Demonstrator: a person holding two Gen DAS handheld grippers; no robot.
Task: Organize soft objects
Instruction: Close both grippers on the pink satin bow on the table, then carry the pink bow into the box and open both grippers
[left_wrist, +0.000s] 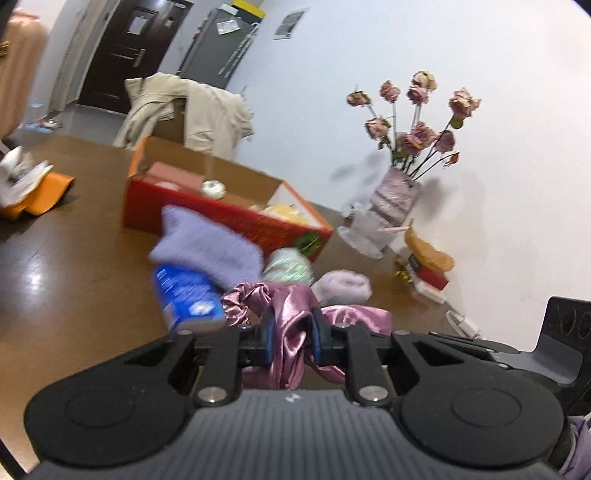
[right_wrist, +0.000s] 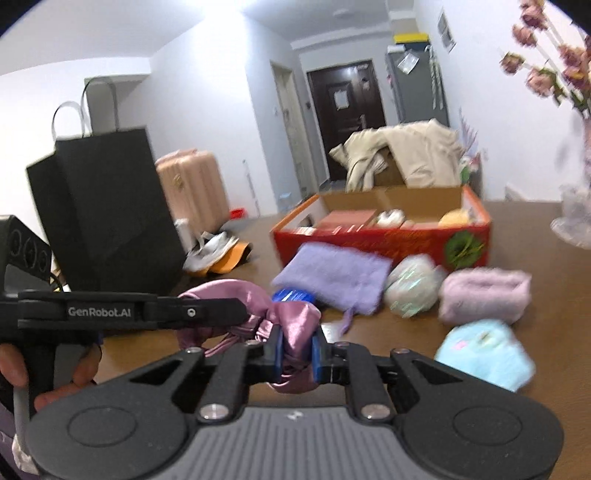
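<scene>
Between the blue pads of the left claw (left_wrist: 291, 332) sits a bunch of shiny pink satin cloth (left_wrist: 295, 314). The claw is pinched tight on it. The right claw (right_wrist: 297, 349) is pinched on the same pink satin cloth (right_wrist: 291, 325) too, w/ the left claw's black arm reaching in from its left side.

Just past the left claw lies a blue packet (left_wrist: 188, 295), and a fuzzy purple cloth (left_wrist: 207, 251) rests partly on top of it. A bit to the claw's right of that is a pale shiny ball (left_wrist: 290, 266), then a rolled lilac towel (left_wrist: 343, 288).

From the right claw, a fluffy light blue cloth (right_wrist: 487, 354) is near on the right, on the brown table (right_wrist: 406, 332).

Farther ahead of both claws stands a red box (left_wrist: 221, 218), open on top, w/ stuff inside. Off to the left claw's right, by the wall, is a vase of dried pink roses (left_wrist: 395, 199). Far to the right claw's left stands a black paper bag (right_wrist: 107, 206).
</scene>
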